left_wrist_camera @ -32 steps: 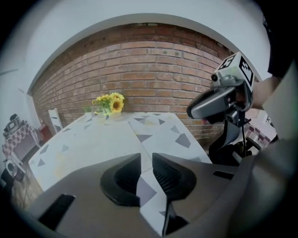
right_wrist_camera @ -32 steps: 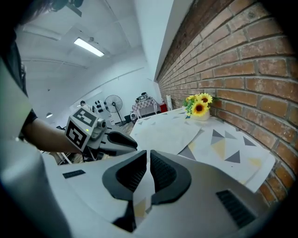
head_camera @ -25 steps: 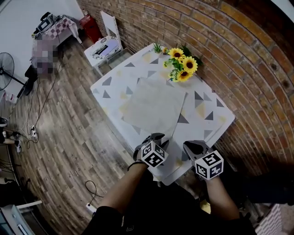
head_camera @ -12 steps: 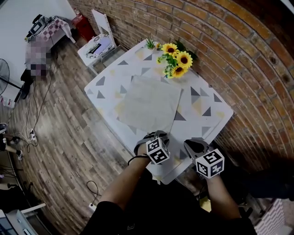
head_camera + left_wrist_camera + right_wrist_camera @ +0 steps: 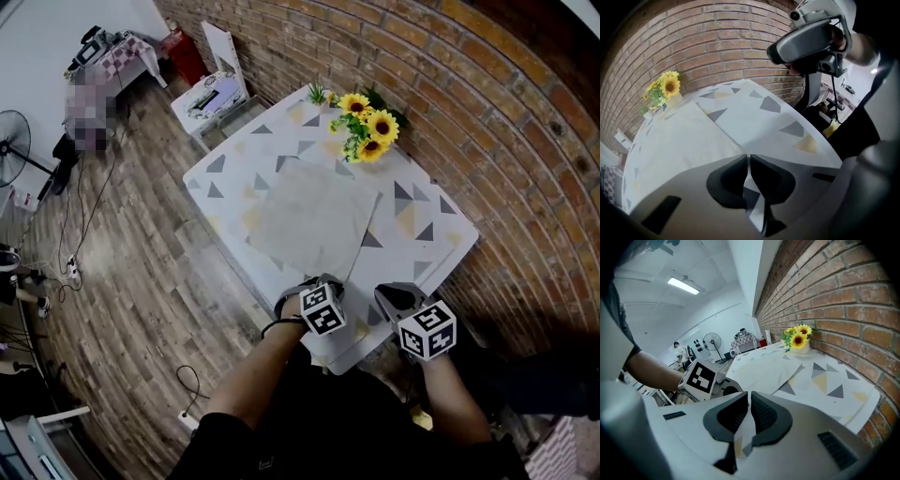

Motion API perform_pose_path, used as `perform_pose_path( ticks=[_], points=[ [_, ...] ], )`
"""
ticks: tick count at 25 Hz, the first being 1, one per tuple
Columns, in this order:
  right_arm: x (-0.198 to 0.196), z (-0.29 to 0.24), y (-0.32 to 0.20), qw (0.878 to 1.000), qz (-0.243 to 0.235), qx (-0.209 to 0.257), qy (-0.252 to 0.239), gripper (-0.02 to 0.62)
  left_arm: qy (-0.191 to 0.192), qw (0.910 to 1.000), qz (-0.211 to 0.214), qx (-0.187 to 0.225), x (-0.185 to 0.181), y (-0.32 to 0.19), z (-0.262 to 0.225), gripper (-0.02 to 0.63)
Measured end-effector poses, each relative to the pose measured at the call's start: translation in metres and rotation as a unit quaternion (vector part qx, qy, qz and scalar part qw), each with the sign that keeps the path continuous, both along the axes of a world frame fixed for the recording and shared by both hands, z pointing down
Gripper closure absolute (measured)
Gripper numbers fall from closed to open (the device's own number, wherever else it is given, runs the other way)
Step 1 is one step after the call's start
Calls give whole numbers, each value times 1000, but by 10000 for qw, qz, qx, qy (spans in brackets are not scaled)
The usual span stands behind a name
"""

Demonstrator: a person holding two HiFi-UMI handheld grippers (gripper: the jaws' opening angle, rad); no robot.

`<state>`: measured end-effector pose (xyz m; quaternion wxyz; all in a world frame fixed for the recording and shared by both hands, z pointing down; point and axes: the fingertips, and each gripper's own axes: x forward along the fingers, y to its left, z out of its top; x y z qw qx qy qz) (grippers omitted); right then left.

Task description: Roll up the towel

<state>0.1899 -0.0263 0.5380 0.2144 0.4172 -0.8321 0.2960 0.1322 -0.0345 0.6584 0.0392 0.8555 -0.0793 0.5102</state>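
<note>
My left gripper has dipped to the near edge of the counter, and its jaws, a moment ago standing apart, are closing now, nearly together. The near corner of the towel runs right up between their tips, so I judge the pinch is landing on it. The rest of the towel lies flat and unrolled mid-counter, short of the sunflowers. My right gripper has not moved; its jaws sit narrow, almost touching, with nothing caught that I can see. With that corner in hand, the first turn of the roll can begin.
</note>
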Motion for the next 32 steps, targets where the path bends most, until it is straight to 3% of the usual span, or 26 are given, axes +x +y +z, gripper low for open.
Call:
perform_pose_path(
  ticks=[7, 13, 19, 24, 28, 32],
  points=[
    [-35, 5, -1, 9958, -895, 122, 156, 532, 387, 9981, -213, -419, -21, 26, -29, 569],
    [-70, 33, 5, 9778, -1902, 143, 866, 510, 655, 9935, -29, -925, -37, 53, -33, 569],
    [-90, 78, 4, 9741, -2016, -365, 954, 543, 725, 9926, 128, -965, -45, 57, -33, 569],
    [-96, 91, 15, 9664, -2234, -534, 1152, 531, 745, 9928, 171, -920, -51, 49, -32, 568],
    [-104, 87, 28, 9405, -2923, -94, 1729, 458, 888, 9893, 411, -1085, -48, 55, -36, 568],
    [-106, 95, 39, 9058, -3550, 255, 2297, 449, 800, 9870, 776, -1155, -47, 66, -33, 568]
  ],
)
